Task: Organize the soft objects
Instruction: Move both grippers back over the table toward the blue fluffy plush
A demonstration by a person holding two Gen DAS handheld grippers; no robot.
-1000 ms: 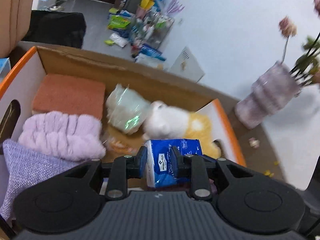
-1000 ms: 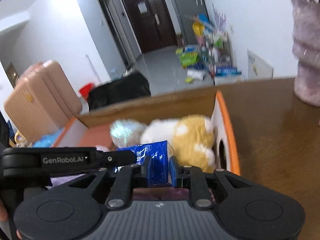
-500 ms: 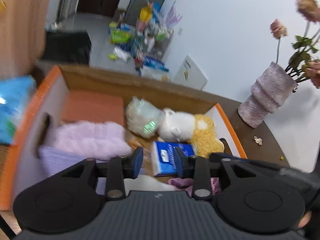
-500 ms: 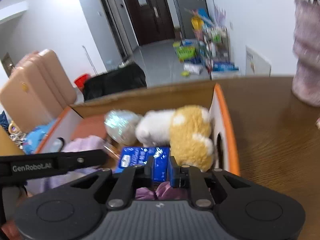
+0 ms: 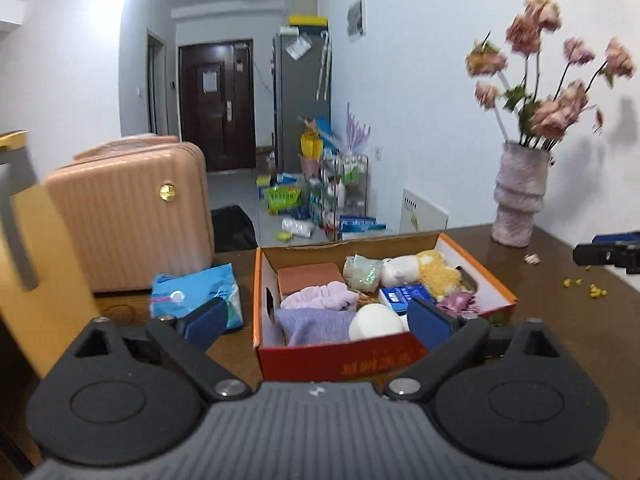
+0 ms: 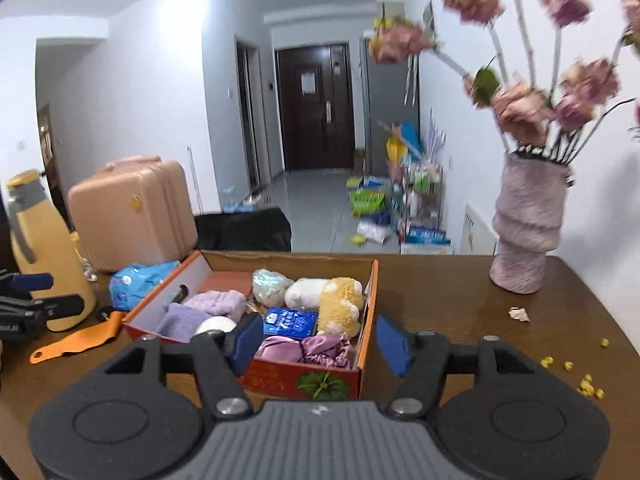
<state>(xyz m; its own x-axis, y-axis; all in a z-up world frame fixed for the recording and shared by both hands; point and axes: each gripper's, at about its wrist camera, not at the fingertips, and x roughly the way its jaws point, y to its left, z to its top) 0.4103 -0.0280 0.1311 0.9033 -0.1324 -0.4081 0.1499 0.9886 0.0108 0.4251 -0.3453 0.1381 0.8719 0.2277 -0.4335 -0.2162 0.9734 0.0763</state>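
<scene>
— Brown tabletop (image 6: pixel 460 320), hallway behind it — why is everything crammed into that one box (image 6: pixel 304 380)?

— Packing, I'd judge. Soft things sit shoulder to shoulder so nothing slides: the plush (image 6: pixel 340 304) against the right wall, towels (image 5: pixel 316 312) on the left, the tissue pack (image 6: pixel 290 322) laid flat in the middle gap.

— And the grippers?

— Both released. The left gripper (image 5: pixel 316 320) has just been opening and stands spread wide, nothing between its jaws — the box only shows through the gap. The right gripper (image 6: pixel 316 344) has just been opening too, also empty, hanging short of the box's near edge.

— So the tissue pack is down?

— It lies inside the box, touching the plush, with the pink cloth (image 6: pixel 308 350) in front of it.

— Anything left out?

— A blue pack (image 5: pixel 196 296) rests on the tabletop just left of the box; likely the next candidate. The vase (image 6: pixel 528 228) stands well apart on the right.
</scene>
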